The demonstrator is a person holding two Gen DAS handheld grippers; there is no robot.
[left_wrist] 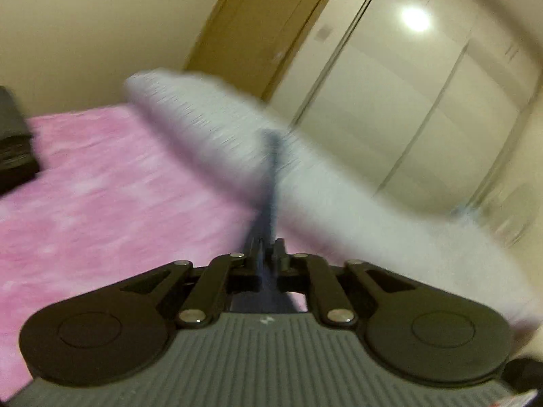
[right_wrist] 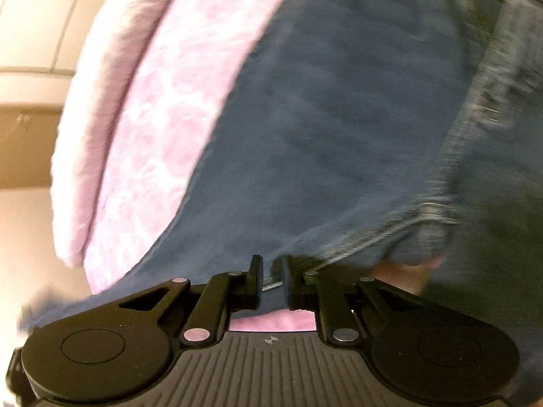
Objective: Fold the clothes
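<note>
A blue denim garment lies spread over a pink fluffy blanket and fills most of the right wrist view; a stitched hem runs along its right side. My right gripper is shut on the near edge of the denim. My left gripper is shut on a thin edge of dark blue denim that stretches away from the fingers, edge-on. Both views are motion-blurred.
The pink blanket covers the bed. A pale lilac pillow or blanket roll lies across it. A dark folded item sits at the left edge. A brown door and white wardrobe doors stand behind.
</note>
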